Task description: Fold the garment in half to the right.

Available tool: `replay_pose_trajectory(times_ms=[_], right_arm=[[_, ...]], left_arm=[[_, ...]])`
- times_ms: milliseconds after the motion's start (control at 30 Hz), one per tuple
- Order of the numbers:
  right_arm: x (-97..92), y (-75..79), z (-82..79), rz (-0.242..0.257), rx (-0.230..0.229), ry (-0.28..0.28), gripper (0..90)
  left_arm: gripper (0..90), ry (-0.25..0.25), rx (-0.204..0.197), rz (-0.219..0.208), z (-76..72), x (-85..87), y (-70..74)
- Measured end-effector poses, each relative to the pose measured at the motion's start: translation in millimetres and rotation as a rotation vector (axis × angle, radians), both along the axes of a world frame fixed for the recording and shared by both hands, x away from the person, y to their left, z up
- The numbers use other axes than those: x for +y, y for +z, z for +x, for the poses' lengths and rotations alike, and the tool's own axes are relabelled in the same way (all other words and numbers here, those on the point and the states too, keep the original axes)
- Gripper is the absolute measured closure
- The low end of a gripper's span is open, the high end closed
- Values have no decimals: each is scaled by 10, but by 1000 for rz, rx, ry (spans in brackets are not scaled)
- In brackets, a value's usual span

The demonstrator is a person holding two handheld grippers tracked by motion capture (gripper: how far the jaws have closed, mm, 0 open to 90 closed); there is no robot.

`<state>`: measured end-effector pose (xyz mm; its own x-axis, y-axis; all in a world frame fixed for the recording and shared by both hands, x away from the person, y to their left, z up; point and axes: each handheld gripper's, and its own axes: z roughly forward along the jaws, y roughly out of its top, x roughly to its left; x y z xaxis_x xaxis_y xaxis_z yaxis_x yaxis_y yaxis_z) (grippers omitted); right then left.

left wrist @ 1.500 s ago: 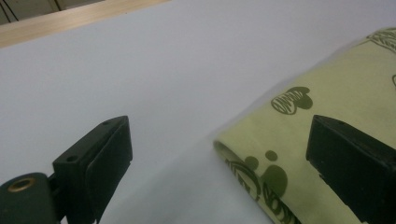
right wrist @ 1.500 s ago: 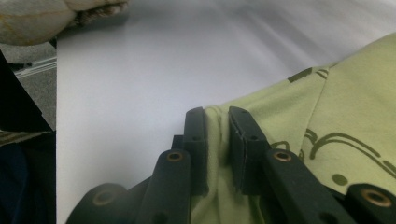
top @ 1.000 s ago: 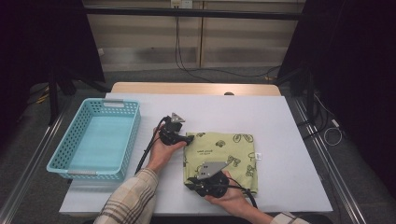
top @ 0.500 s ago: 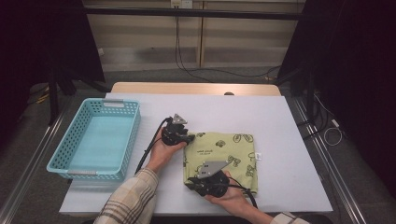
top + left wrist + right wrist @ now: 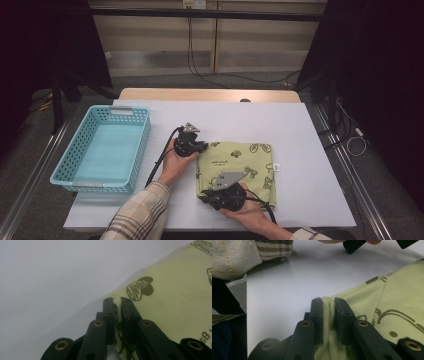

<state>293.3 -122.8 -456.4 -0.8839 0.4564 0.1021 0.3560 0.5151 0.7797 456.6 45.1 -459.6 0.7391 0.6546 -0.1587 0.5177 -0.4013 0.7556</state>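
Observation:
A folded yellow-green cloth (image 5: 240, 167) with dark printed figures lies on the white table (image 5: 300, 130), right of centre. My left gripper (image 5: 199, 147) sits at the cloth's far left corner; its jaws have just been closing and now pinch the cloth's edge (image 5: 117, 300). My right gripper (image 5: 205, 196) is at the near left corner, shut on a bunched fold of the cloth (image 5: 328, 305). The right gripper view shows a plaid sleeve (image 5: 252, 250) at top left and the left gripper's black body (image 5: 353, 245) at the top edge.
A light blue plastic basket (image 5: 102, 150) stands on the left part of the table. Bare white tabletop stretches behind and to the right of the cloth. Cables trail from both grippers toward the near edge.
The left gripper has shifted slightly right onto the cloth's far left corner. The right gripper and the cloth have stayed where they were.

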Motion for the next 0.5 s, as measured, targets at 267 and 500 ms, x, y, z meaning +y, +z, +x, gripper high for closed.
replay_pose_trajectory(times_ms=[267,500], right_arm=[[-48,77,-3,32,-14,-8,785],[-73,159,5,69,-32,-21,785]], left_arm=[[833,30,10,-83,-6,69,94],[833,20,5,-98,2,126,161]])
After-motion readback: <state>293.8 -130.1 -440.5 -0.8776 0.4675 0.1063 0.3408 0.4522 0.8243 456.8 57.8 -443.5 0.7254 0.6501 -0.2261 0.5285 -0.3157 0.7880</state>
